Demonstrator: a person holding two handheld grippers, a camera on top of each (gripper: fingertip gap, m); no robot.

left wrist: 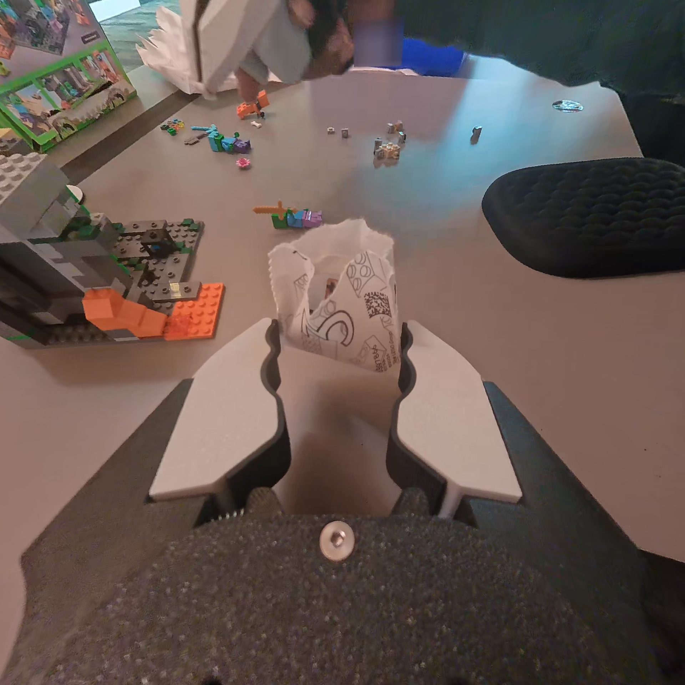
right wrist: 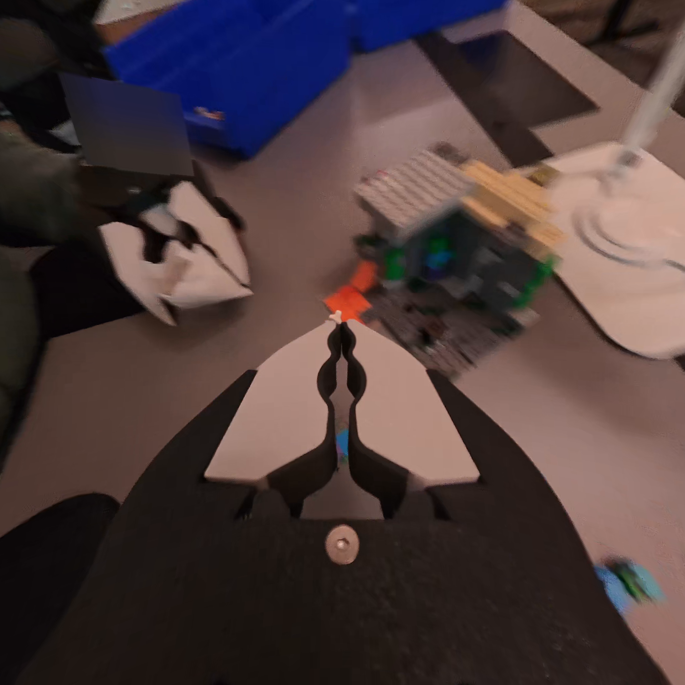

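My left gripper [left wrist: 338,330] is open, low over the grey table [left wrist: 482,370]. The near end of a crumpled white printed paper bag [left wrist: 333,293] lies between its fingertips, mouth open upward. My right gripper [right wrist: 340,326] is shut on a tiny white piece [right wrist: 336,317] that sticks out at the tips. That view is blurred by motion. Beyond it is a grey, green and tan brick build [right wrist: 463,252] with an orange plate [right wrist: 348,302]. The left gripper [right wrist: 174,255] shows at its left. The build [left wrist: 92,278] sits left of the bag.
Small brick figures [left wrist: 296,218] [left wrist: 230,142] and loose bits [left wrist: 387,148] lie beyond the bag. A black padded rest [left wrist: 593,215] is at right, a printed box [left wrist: 55,74] at far left. Blue bins [right wrist: 241,74] and a white stand base [right wrist: 630,252] border the table. Across from one pair of fingers to the other is roughly 15 centimeters.
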